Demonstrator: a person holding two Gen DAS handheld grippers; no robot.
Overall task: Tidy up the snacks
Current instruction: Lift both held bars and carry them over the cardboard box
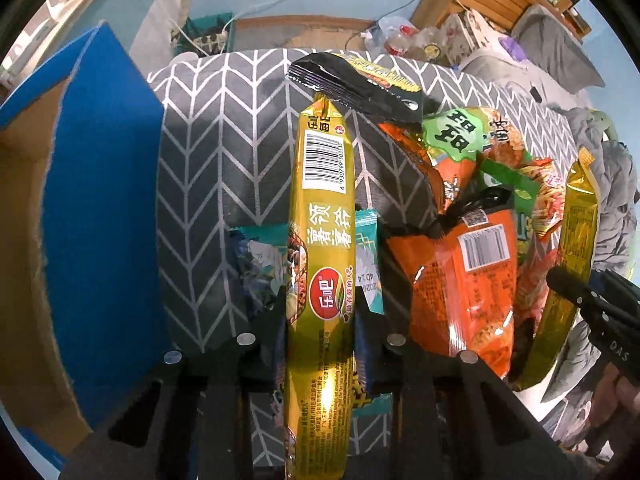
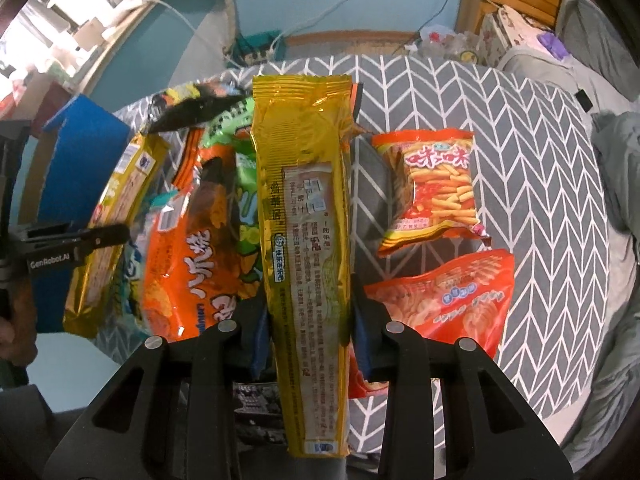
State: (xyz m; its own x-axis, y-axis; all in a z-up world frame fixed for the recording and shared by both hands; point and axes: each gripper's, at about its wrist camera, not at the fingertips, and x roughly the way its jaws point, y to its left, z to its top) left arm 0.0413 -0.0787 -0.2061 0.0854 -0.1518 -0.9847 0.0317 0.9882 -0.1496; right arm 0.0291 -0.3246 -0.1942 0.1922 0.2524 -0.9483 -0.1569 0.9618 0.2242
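Observation:
My left gripper (image 1: 320, 320) is shut on a long gold snack packet (image 1: 324, 216), held above the grey chevron-patterned table (image 1: 224, 128). My right gripper (image 2: 308, 320) is shut on a second long gold packet (image 2: 304, 184), which also shows at the right of the left wrist view (image 1: 568, 264). The left gripper and its packet (image 2: 116, 216) show at the left of the right wrist view. A pile of orange (image 1: 468, 280), green (image 1: 464, 132) and black (image 1: 360, 84) snack bags lies between them. A teal packet (image 1: 256, 256) lies under the left gripper.
A blue cardboard box (image 1: 100, 208) stands open at the table's left. Two red-orange snack bags (image 2: 440, 188) (image 2: 444, 296) lie right of the right gripper. Grey bedding (image 2: 616, 168) borders the table's right side. Cables and wooden furniture stand on the floor beyond.

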